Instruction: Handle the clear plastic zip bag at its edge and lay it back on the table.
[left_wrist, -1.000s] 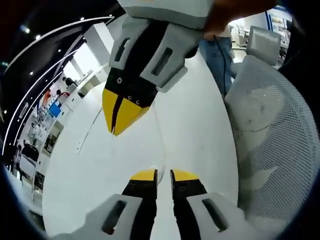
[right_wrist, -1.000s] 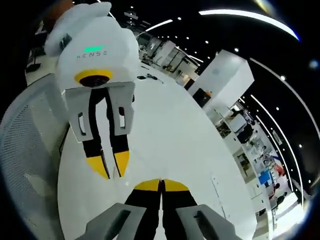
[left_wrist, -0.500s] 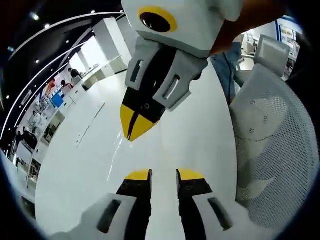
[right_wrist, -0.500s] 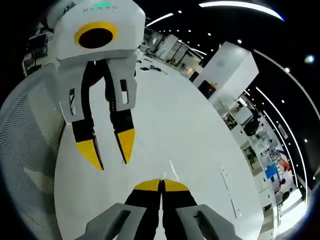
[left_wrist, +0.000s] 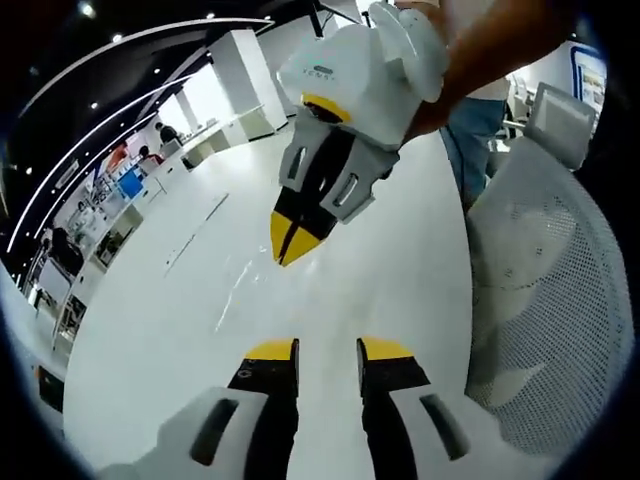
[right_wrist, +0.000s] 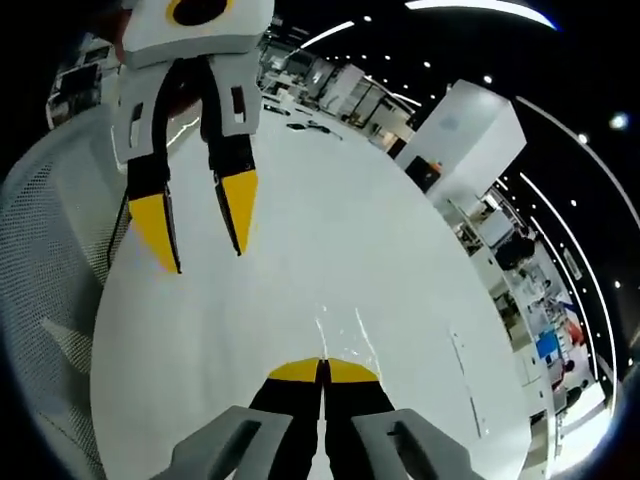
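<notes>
The clear plastic zip bag (right_wrist: 345, 335) was very hard to see; in the right gripper view it appeared just below the middle of the frame as a few thin bright lines and glints on the white tabletop (right_wrist: 330, 230), starting directly at the tips of the right hand-held gripper (right_wrist: 322, 368). That gripper's jaws were pressed together with no gap, and the glints met them at the tip line, so I judged that it was pinching the bag by its edge, probably because a thin flat film can be lifted only from an edge. In the left gripper view the same faint streaks (left_wrist: 235, 295) lay left of the centre, just below and to the left of the closed yellow tips of the right hand-held gripper (left_wrist: 288, 250), which came down from the upper middle of the frame, held by a hand (left_wrist: 480, 50). Whether the rest of the bag rested on the tabletop or hung a little above it, I could not tell. The left hand-held gripper (left_wrist: 328, 350) had its jaws parted with a clear gap and nothing between them; in the right gripper view it hovered at the upper left (right_wrist: 197, 235), well apart from the bag, perhaps ready to help. A white mesh chair (left_wrist: 545, 300) stood beside the tabletop at the right of the frame.
</notes>
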